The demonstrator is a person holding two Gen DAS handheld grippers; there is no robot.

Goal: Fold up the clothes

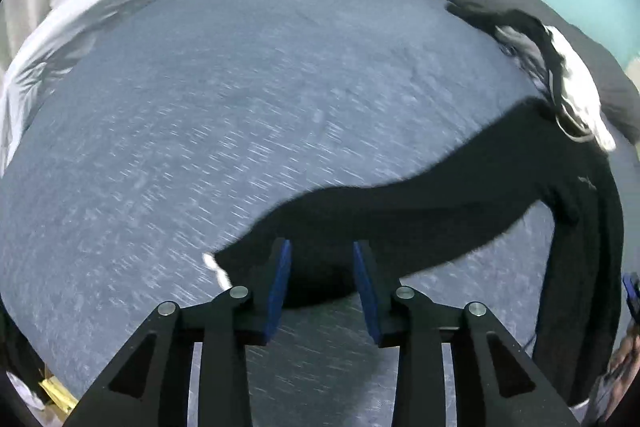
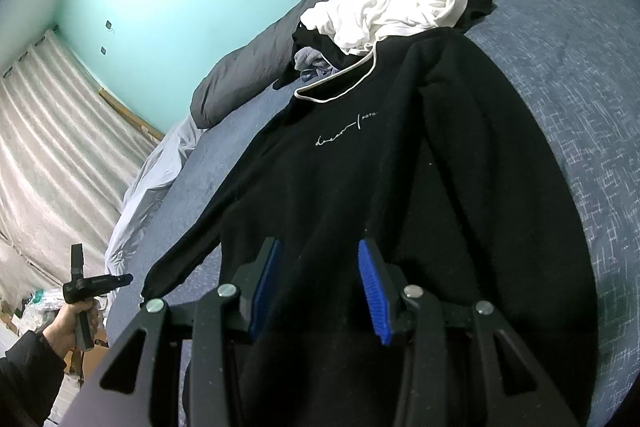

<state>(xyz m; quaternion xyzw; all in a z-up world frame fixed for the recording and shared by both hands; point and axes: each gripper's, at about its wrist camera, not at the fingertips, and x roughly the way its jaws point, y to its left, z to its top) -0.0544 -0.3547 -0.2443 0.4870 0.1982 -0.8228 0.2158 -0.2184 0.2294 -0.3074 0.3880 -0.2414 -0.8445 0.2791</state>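
Left wrist: our left gripper (image 1: 322, 281) is spread wide, holding nothing, poised over the outstretched sleeve (image 1: 400, 215) on the blue bedspread (image 1: 200, 107), likely to fold it inward.

Right wrist: our right gripper (image 2: 318, 291) gapes empty above the black sweatshirt (image 2: 340, 167), laid flat, chest up. An unfolded clothes pile (image 2: 380, 11) waits beyond the collar.

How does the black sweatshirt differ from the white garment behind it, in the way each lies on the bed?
The black sweatshirt lies spread out, one sleeve stretched to the side; the white garment is crumpled in a heap. The sweatshirt shows pale script on its chest and a pale-edged collar; the white garment shows no print. The sweatshirt reaches toward the right gripper; the white garment sits beyond the collar, near the grey duvet. Both rest on the blue bedspread.
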